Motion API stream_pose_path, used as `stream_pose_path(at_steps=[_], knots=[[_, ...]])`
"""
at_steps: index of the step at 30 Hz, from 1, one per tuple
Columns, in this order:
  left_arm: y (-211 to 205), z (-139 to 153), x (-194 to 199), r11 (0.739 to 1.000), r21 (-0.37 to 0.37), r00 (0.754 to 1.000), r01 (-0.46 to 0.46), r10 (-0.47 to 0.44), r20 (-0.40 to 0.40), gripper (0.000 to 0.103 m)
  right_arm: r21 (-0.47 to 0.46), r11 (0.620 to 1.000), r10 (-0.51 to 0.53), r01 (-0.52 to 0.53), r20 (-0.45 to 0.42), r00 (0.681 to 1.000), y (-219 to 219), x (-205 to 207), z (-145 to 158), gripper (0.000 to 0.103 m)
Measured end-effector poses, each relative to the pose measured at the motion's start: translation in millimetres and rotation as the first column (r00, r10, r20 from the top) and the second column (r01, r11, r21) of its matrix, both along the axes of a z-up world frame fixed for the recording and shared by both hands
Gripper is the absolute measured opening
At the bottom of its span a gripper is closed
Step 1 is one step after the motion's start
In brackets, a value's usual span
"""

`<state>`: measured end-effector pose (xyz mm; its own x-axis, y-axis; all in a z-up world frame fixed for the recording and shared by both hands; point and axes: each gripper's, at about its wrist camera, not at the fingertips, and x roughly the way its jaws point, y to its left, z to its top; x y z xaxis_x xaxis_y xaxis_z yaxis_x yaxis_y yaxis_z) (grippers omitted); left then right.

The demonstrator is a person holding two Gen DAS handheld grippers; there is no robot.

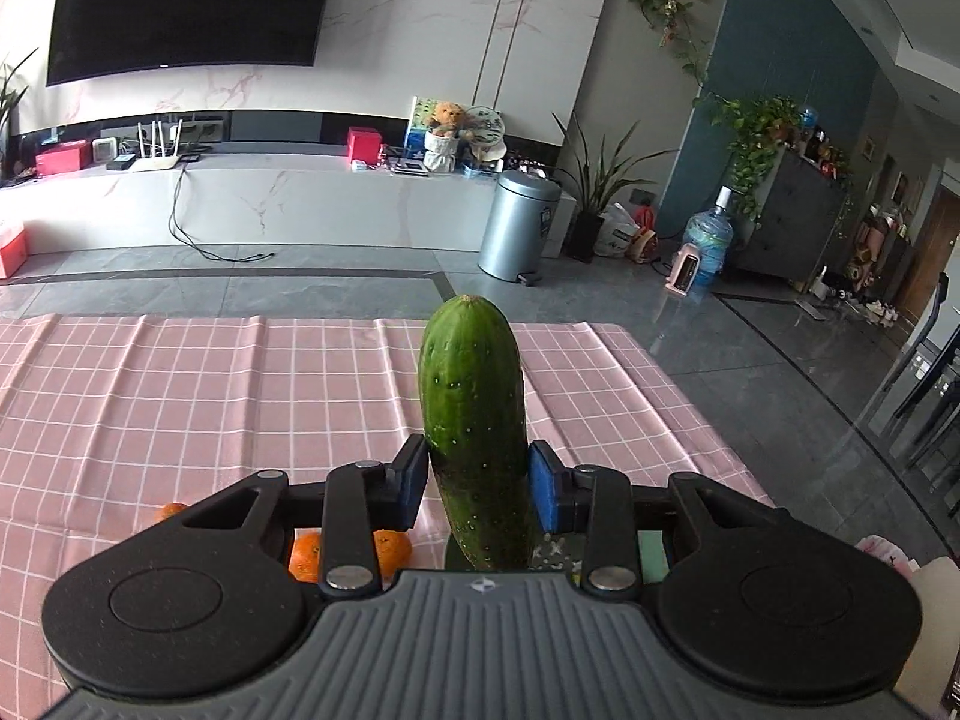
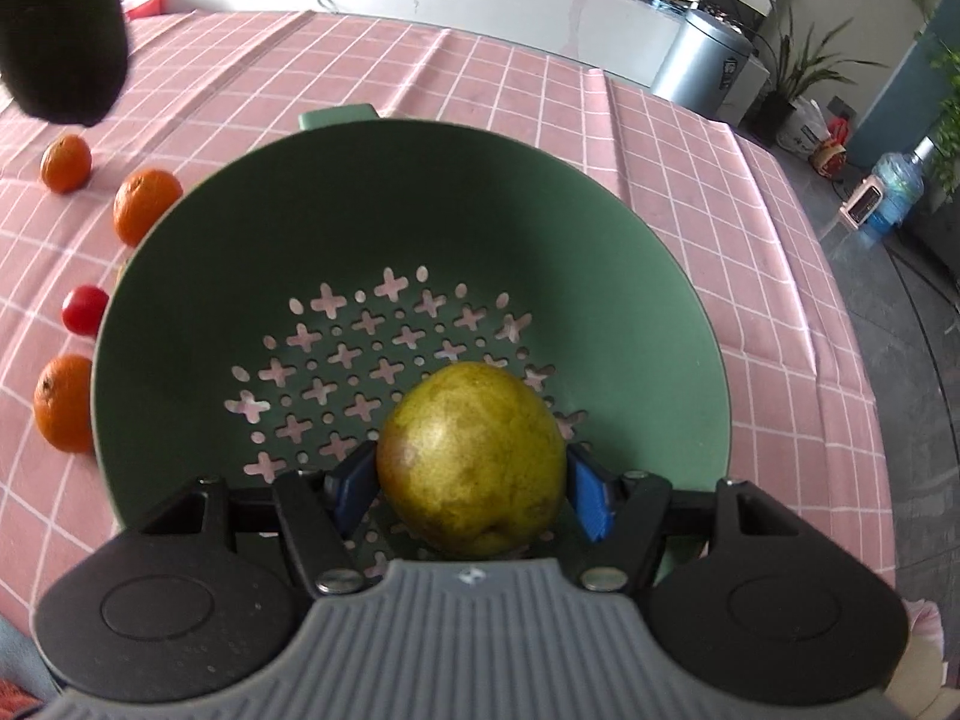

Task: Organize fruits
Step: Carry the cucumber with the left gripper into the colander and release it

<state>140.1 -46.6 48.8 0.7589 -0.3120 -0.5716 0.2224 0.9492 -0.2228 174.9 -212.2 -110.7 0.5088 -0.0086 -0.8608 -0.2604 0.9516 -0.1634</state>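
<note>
My left gripper [image 1: 479, 477] is shut on a green cucumber [image 1: 471, 408] and holds it upright above the pink checked tablecloth [image 1: 180, 396]. Oranges [image 1: 306, 555] lie under the gripper. My right gripper [image 2: 471, 489] is shut on a yellow-green pear [image 2: 471, 459], held just over the inside of a green perforated colander [image 2: 420, 228]. Left of the colander lie three oranges [image 2: 146, 204] and a small red tomato [image 2: 84, 309]. The cucumber's dark end [image 2: 60, 30] hangs at the top left of the right wrist view.
The pink cloth [image 2: 750, 276] covers the table; its right edge drops to a grey tiled floor [image 1: 750, 360]. A metal bin [image 1: 519, 225], plants and a water bottle [image 1: 708, 243] stand beyond the table. A patterned green item [image 1: 558, 552] lies under the left gripper.
</note>
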Motion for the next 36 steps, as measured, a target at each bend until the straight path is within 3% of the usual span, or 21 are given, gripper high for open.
stream_pose_path(at_steps=[3, 5, 11, 17, 22, 27, 36], knots=[[-8.7, -5.8, 3.8, 0.999, 0.001, 0.999, 0.033, -0.033, -0.012, 0.041, -0.003, 1.000, 0.025, -0.025, -0.005, 1.000, -3.0, 0.6, 0.2, 0.063], [-13.4, -9.9, 5.2, 0.999, 0.003, 0.999, 0.045, -0.045, -0.024, 0.041, 0.012, 1.000, 0.021, -0.021, 0.020, 1.000, -8.3, -1.6, 4.7, 0.072], [-18.5, -22.5, 9.2, 0.998, -0.010, 0.995, 0.067, -0.067, -0.069, 0.041, 0.198, 0.980, -0.047, 0.030, 0.080, 0.996, -42.5, -9.9, 25.6, 0.075], [-30.2, -45.4, 19.8, 0.994, 0.002, 0.981, 0.111, -0.109, -0.157, 0.041, 0.397, 0.909, -0.202, 0.128, 0.148, 0.968, -69.4, -30.6, 45.1, 0.075], [-37.9, -67.4, 21.4, 0.991, 0.008, 0.964, 0.135, -0.129, -0.233, 0.041, 0.417, 0.894, -0.253, 0.164, 0.168, 0.953, -68.7, -36.6, 45.2, 0.068], [-39.1, -86.6, 26.2, 0.989, -0.029, 0.943, 0.146, -0.148, -0.297, 0.041, 0.471, 0.853, -0.336, 0.225, 0.167, 0.927, -72.2, -36.1, 41.4, 0.067], [-41.8, -110.6, 51.4, 0.992, -0.068, 0.931, 0.111, -0.127, -0.343, 0.041, 0.434, 0.872, -0.322, 0.226, 0.162, 0.933, -63.5, -32.2, 33.3, 0.067]])
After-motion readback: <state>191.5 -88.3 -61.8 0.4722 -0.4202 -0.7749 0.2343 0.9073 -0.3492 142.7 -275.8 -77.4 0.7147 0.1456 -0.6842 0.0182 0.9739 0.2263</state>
